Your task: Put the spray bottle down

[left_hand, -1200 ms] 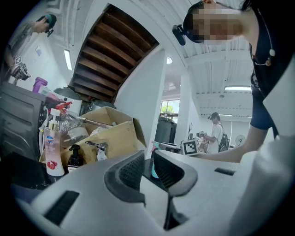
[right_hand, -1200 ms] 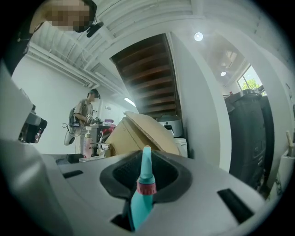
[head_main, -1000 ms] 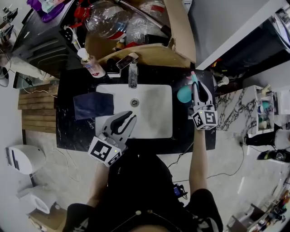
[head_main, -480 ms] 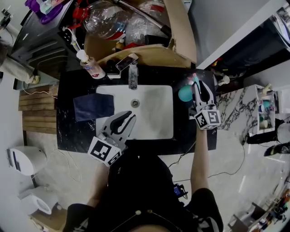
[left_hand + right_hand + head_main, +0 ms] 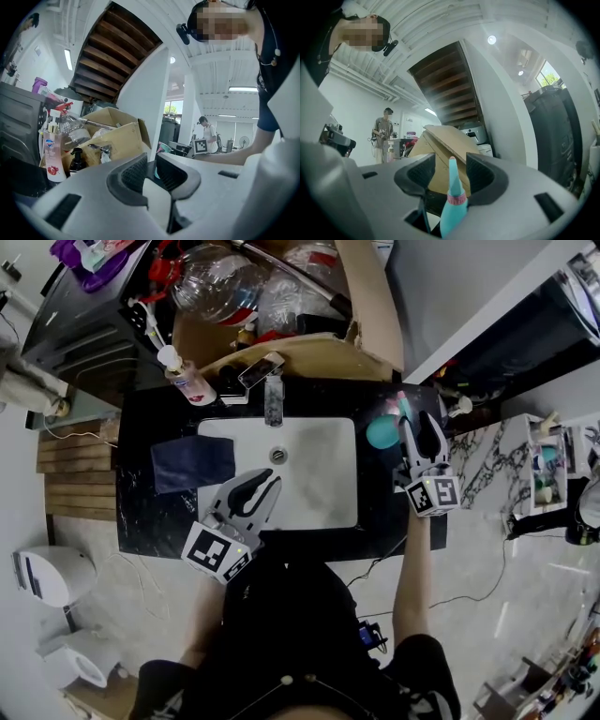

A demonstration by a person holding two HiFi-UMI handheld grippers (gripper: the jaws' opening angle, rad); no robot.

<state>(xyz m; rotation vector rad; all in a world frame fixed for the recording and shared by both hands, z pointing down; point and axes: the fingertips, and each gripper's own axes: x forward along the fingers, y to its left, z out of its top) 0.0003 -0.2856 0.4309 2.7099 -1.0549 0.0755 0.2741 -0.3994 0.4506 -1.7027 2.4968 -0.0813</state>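
Opening just now, the jaws of my right gripper stand spread on either side of the teal spray bottle. In the right gripper view there is a clear gap between each dark pad and the bottle's slim nozzle, so nothing pinches it.

The bottle stands upright, its long axis running straight up between the jaws, with the pink collar about level with the pads. It sits on the black countertop, just to the right of the white sink. I take its base to be resting there, though the head view is too steep and small for me to be sure.

What the next move turns on, as I judge it, is that the bottle is still inside the jaws, directly ahead along their line. The tongs should therefore draw straight back toward me, since a sideways shift would catch the neck and tip it.

My right arm reaches out straight over the counter's front edge, the gripper held about level with its marker cube toward me. My left gripper hovers over the sink's near left corner, well apart from the bottle, its jaws slightly parted and holding nothing.
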